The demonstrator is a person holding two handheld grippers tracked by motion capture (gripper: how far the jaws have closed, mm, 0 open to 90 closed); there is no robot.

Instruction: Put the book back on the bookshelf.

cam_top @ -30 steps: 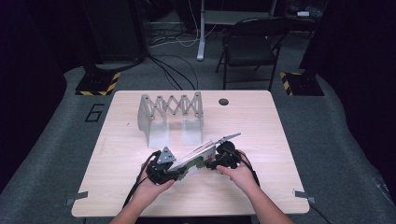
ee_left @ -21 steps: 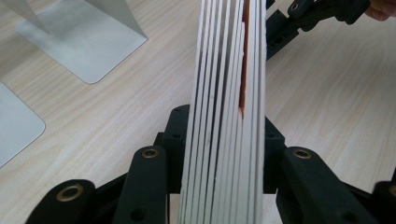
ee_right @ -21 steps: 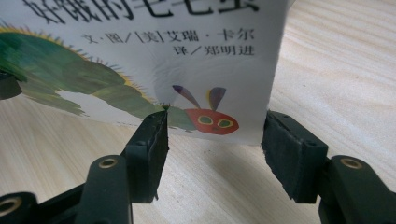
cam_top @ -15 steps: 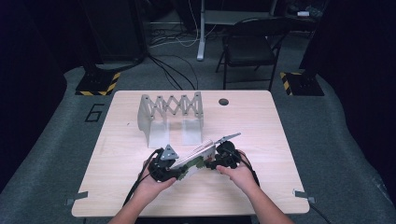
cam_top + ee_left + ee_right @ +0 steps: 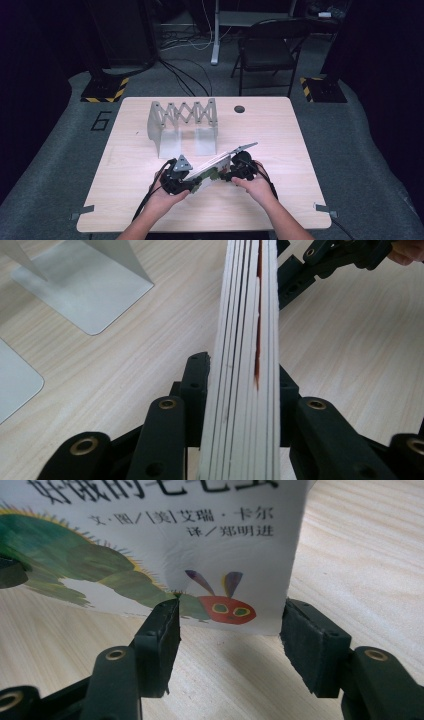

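A white board book [image 5: 220, 161] with a green caterpillar on its cover [image 5: 165, 555] is held tilted just above the wooden table [image 5: 280, 135], near its front. My left gripper [image 5: 196, 180] is shut on the book's lower left end; in the left gripper view both jaws press the stacked page edges [image 5: 245, 340]. My right gripper [image 5: 228, 174] is at the book's right side. In the right gripper view its jaws stand wide apart below the cover's lower edge, the right gripper [image 5: 230, 622] open, one fingertip [image 5: 167, 617] touching that edge.
A grey metal accordion rack [image 5: 182, 117] with flat base plates [image 5: 85, 290] stands behind the book at the table's middle. A dark round grommet [image 5: 239, 109] lies at the back. A black chair [image 5: 265, 50] and cables sit on the floor beyond the table.
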